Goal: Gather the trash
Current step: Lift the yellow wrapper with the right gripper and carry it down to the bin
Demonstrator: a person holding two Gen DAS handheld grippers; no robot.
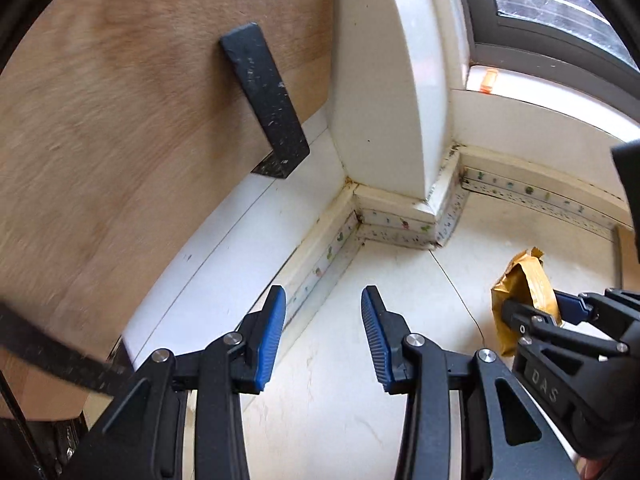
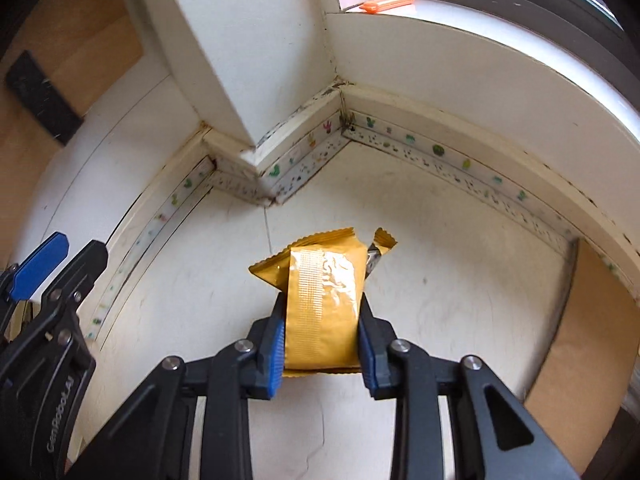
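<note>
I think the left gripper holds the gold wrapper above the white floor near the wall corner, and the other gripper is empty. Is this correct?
Not quite: the sides are swapped. The right gripper holds the gold wrapper, its pads pressing the wrapper's two sides, as the right wrist view shows. The left gripper is the empty one, its jaws apart with only floor between them. The rest is correct.

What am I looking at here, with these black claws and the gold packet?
These are two hand-held grippers a person carries, each with a camera looking along its fingers. The left view shows the left gripper open with nothing between its pads, over the white floor by a wall corner. The right view shows the right gripper pinching a gold wrapper, trash being collected. An orange item lies on the window sill.
</note>
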